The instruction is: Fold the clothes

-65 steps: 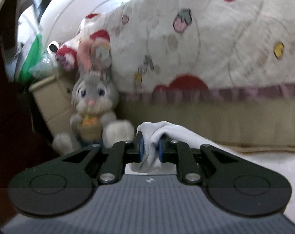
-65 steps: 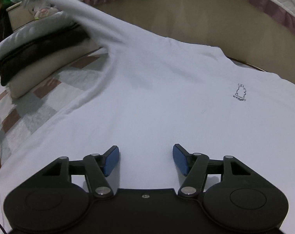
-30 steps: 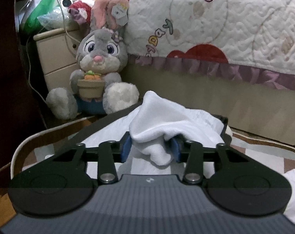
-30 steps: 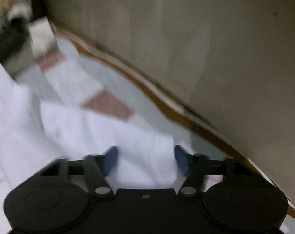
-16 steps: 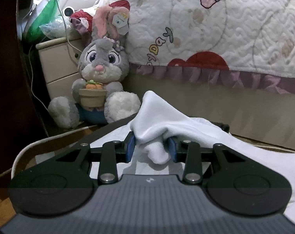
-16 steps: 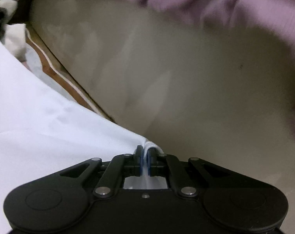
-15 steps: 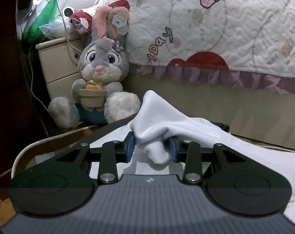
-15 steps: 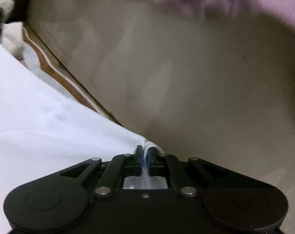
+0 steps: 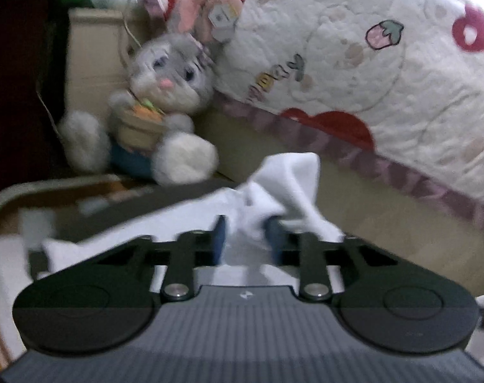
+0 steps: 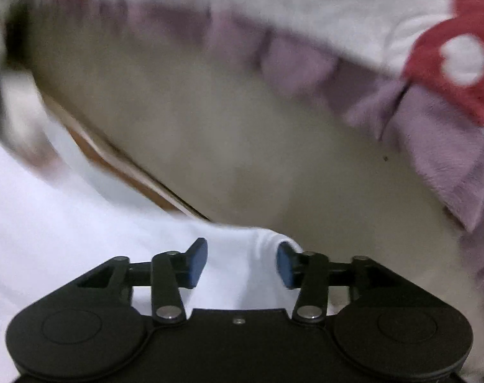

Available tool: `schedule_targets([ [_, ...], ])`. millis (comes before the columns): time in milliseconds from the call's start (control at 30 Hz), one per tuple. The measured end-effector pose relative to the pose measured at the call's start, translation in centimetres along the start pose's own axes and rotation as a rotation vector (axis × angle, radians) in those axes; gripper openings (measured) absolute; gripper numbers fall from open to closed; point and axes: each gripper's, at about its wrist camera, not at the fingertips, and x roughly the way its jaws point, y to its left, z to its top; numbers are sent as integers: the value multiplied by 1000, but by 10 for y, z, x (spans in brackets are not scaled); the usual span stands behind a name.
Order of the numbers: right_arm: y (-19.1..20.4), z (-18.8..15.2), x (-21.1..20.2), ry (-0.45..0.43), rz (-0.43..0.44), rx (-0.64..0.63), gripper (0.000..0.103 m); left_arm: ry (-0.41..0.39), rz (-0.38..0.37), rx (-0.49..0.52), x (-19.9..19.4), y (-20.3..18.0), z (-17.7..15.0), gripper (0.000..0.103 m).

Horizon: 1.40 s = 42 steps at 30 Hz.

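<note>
A white shirt (image 10: 82,223) lies spread low at the left of the right wrist view. One folded edge of it runs between the blue pads of my right gripper (image 10: 242,263). Those jaws are opening and stand wide, and the pads do not press the cloth. In the left wrist view, a bunched corner of the white shirt (image 9: 293,175) sticks up between the pads of my left gripper (image 9: 246,239). Its jaws are closing and pinch that bunch. The picture is blurred.
A grey plush rabbit (image 9: 158,95) sits against a beige nightstand (image 9: 91,57) at the left. A quilt with strawberry prints (image 9: 353,63) and a purple frill (image 10: 417,111) hangs over the beige bed side (image 10: 242,127) just ahead. A brown mat edge (image 10: 130,172) runs under the shirt.
My right gripper, shut on the shirt's edge half a second ago, has opened and risen. The left view has rolled and shifted, with its jaws tighter on the bunch.
</note>
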Motion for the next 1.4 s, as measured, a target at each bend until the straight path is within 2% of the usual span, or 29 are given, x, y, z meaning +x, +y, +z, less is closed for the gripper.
schedule_targets([
  [67,12,4,-20,-18,75,78,72,3,-19,-18,1,2,-1,17],
  [133,22,7,-27,14,119,78,75,5,-34,-32,2,3,-2,17],
  [267,9,3,7,3,58,95,75,7,-45,-56,2,6,-2,15],
  [333,-22,0,49,31,50,129,75,5,-40,-45,1,6,-1,15],
  [400,-60,1,79,112,65,205,73,5,-29,-33,1,4,-1,15],
  [467,-103,-2,100,190,96,338,73,5,-18,-21,3,0,-2,15],
  [533,-141,-10,116,282,178,506,73,1,-6,-11,4,-3,-2,15],
  [567,-155,-12,121,315,186,555,73,2,-5,-12,5,-3,-2,15],
  [633,-167,-9,121,320,117,492,74,8,-5,-22,6,-1,-3,15],
  [700,-172,-5,124,350,131,449,74,11,-12,-32,7,0,-3,15],
  [767,-171,-6,111,311,160,467,74,7,-31,-37,6,1,-2,14],
  [833,-141,-6,84,223,199,340,73,3,-49,-41,5,1,-1,9],
  [900,-95,-7,51,118,233,173,73,-16,-82,-29,0,-2,1,8],
  [1100,51,2,-39,-203,451,-210,74,-56,-238,-15,-16,-15,5,8],
  [1167,95,14,-61,-292,511,-305,76,-40,-300,-26,-15,-19,4,8],
  [1200,113,21,-69,-330,531,-347,84,-18,-353,-33,-13,-22,3,8],
  [1233,131,27,-74,-365,538,-392,89,9,-415,-42,-10,-25,1,8],
  [1300,157,34,-72,-412,505,-444,89,74,-537,-42,-3,-32,-3,8],
  [1333,165,37,-68,-418,475,-443,87,113,-576,-23,1,-38,-8,8],
  [1367,167,37,-65,-417,448,-413,84,149,-585,1,6,-44,-12,8],
  [1400,163,37,-59,-409,441,-351,73,178,-570,35,9,-51,-17,8],
])
